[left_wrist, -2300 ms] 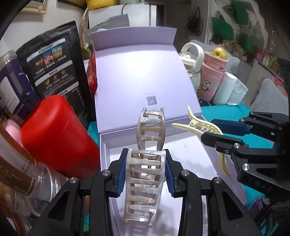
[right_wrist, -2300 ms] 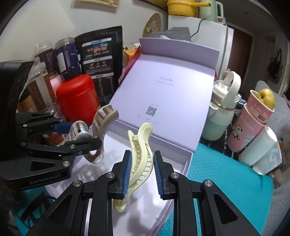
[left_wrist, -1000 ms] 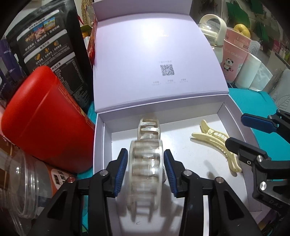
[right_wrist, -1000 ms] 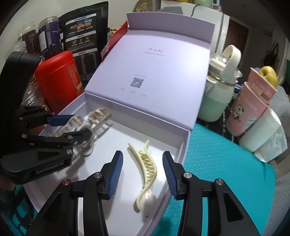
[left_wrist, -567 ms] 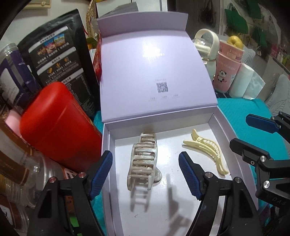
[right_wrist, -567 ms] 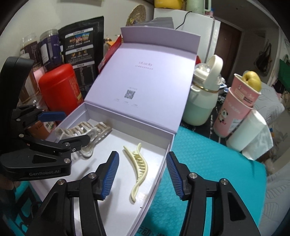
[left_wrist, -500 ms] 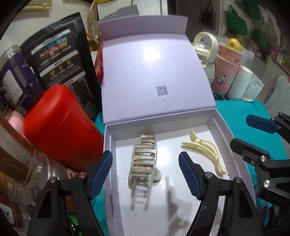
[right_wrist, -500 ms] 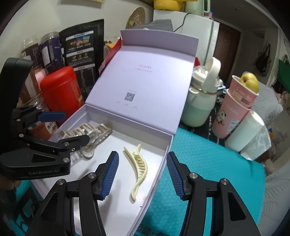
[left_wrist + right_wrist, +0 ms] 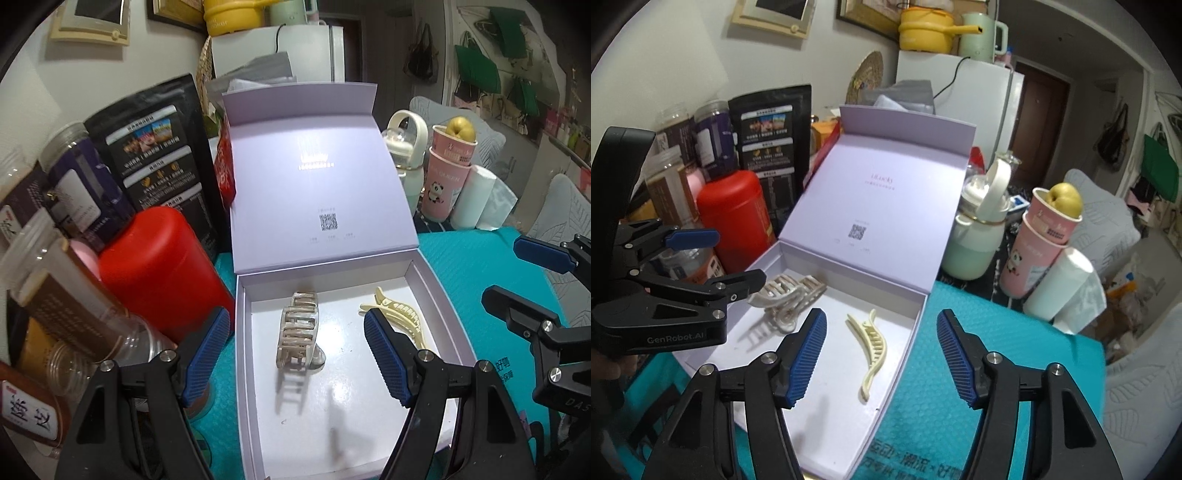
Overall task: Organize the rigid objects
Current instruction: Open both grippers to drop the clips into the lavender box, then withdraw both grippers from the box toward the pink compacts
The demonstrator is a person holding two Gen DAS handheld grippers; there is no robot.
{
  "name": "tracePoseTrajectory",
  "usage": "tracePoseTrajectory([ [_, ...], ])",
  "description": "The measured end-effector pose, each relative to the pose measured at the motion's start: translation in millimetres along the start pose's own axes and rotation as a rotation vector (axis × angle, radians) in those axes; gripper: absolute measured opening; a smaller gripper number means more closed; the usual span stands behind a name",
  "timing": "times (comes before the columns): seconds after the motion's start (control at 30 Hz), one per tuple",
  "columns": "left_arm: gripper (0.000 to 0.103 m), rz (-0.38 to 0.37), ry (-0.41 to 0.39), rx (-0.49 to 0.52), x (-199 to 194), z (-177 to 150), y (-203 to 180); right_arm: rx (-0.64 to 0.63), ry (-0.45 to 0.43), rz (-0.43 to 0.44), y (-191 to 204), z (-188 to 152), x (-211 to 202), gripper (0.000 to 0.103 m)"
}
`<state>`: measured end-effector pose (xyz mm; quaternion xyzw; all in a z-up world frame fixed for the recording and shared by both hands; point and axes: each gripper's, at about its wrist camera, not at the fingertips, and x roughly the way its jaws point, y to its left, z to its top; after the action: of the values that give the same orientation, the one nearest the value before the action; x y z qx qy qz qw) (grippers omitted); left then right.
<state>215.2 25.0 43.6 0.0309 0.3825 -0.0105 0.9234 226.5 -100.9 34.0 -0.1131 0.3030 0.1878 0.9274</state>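
1. The lilac box (image 9: 439, 291) lies open on the teal mat (image 9: 960, 387), its lid (image 9: 314, 184) standing up at the far edge; the near end of the box runs out of the left wrist view.
2. The left gripper (image 9: 295, 354) hovers above the box's near half, jaws spread wide and holding nothing.
3. The right gripper (image 9: 882, 354) hovers over the box's right wall, jaws equally wide and empty, one finger over the box floor, the other over the mat.
4. The pearly claw clip (image 9: 299, 332) lies on the box floor left of centre, long axis running near to far; the left gripper partly hides it in the right wrist view.
5. The pale yellow clip (image 9: 870, 347) lies on the floor by the box's right wall, well apart from the claw clip, long axis roughly near to far; the left gripper's finger covers part of it in the left wrist view.
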Motion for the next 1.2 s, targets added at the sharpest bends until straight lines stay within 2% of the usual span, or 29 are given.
tracePoseTrajectory([
  [0.1,0.076,0.008,-0.012,-0.007,-10.1,-0.8,0.8,0.004,-0.015,-0.007,0.7,0.3,-11.4,0.065],
  [0.2,0.081,-0.001,-0.023,-0.012,-18.1,-1.8,2.2,0.009,-0.026,-0.017,2.2,-0.3,-21.9,0.065],
  [0.57,0.081,-0.004,-0.075,0.003,-54.4,-13.2,-2.5,0.026,-0.055,-0.035,8.5,-11.2,-59.5,0.065],
  [0.8,0.081,-0.035,-0.125,0.008,-85.5,-26.4,-5.5,0.033,-0.070,-0.042,14.0,-22.2,-83.1,0.066],
  [0.9,0.081,-0.034,-0.142,0.015,-96.4,-32.8,-7.5,0.041,-0.082,-0.037,16.5,-28.0,-93.7,0.084],
  [1.2,0.081,-0.075,-0.128,0.027,-120.8,-62.1,-14.3,0.038,-0.109,-0.026,30.4,-48.3,-124.9,0.085],
])
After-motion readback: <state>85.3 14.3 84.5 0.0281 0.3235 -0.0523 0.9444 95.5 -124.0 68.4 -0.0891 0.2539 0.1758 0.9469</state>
